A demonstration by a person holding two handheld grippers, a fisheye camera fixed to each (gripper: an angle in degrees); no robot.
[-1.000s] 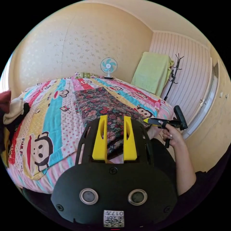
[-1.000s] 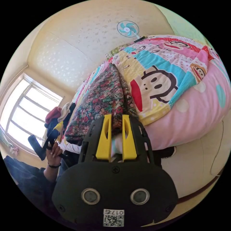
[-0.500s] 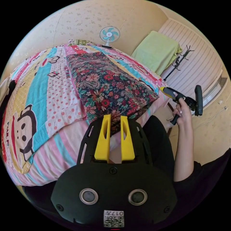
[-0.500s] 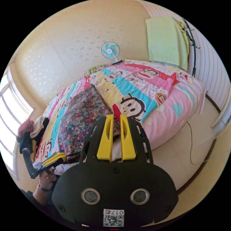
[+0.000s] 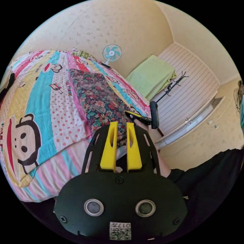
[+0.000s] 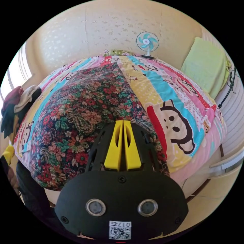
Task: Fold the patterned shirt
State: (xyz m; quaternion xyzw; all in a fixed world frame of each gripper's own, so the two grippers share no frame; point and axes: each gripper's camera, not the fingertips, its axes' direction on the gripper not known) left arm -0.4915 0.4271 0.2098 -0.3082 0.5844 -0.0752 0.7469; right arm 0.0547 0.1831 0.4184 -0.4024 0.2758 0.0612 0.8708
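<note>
Shirt (image 6: pixel 84 114) on bed (image 6: pixel 178 101) – fan (image 6: pixel 147 42) behind, clothes pile (image 6: pixel 15 101) left

Home bedroom: bed (image 6: pixel 178 84) under cartoon quilt, small fan (image 6: pixel 147 42), wallpapered wall (image 5: pixel 114 23).

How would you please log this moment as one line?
left gripper: slightly open, empty | right gripper: shut, empty | dark floral patterned shirt: flat on cartoon-monkey bedspread

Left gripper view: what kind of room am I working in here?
Most likely a bedroom in a home. The patterned shirt lies on a bed with a cartoon-print bedspread, a small fan stands by the wallpapered wall, and a coat stand sits in the corner.
</note>
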